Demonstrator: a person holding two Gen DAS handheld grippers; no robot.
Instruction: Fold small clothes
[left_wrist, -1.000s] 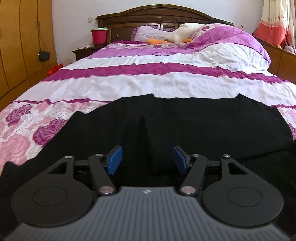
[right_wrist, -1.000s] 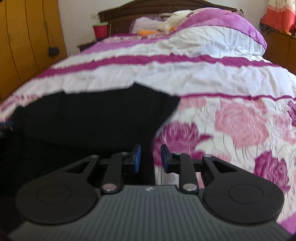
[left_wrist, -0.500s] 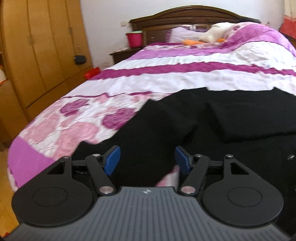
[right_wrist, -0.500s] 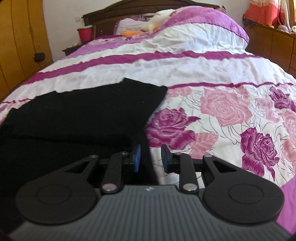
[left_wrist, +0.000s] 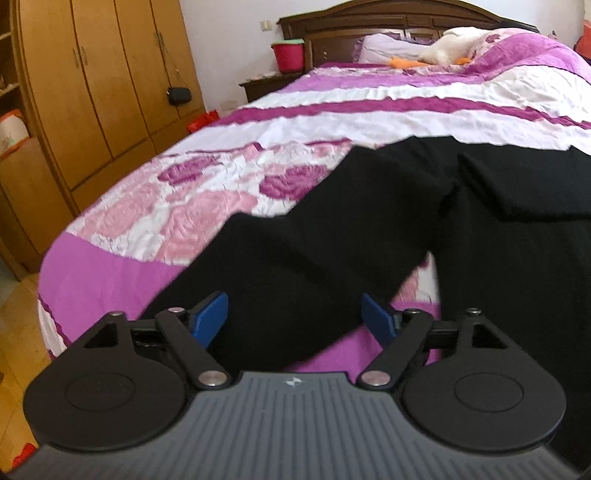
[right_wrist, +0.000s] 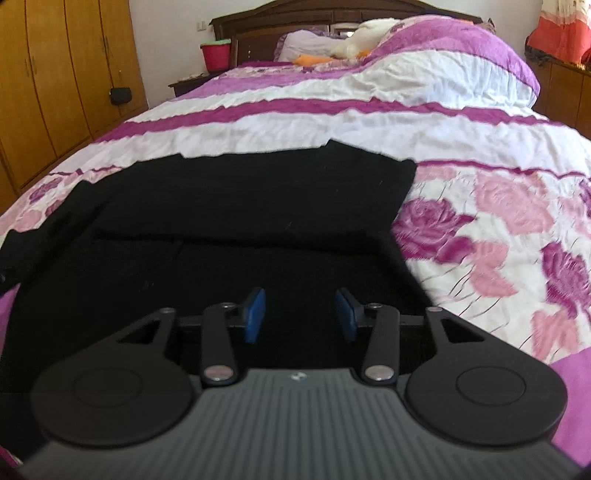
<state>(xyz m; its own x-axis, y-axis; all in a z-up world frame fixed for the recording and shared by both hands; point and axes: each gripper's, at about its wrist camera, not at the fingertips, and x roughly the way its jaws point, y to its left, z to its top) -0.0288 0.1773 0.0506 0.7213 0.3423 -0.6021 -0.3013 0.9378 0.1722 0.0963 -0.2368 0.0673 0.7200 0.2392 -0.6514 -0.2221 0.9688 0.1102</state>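
Fingers (left_wrist: 207, 317) of your left gripper (left_wrist: 295, 317) are opening, wider than before, pinching nothing; black garment (left_wrist: 332, 240) lies beneath on the bedspread (left_wrist: 166, 206). Your right gripper (right_wrist: 299, 314) is opening too, empty, now centred over the garment. No legible writing.

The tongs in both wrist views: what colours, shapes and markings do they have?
Both look alike. The left tongs and the right tongs have blue pads on black linkage arms with silver pivot pins, two black round discs, and a grey ribbed body with a small white logo.
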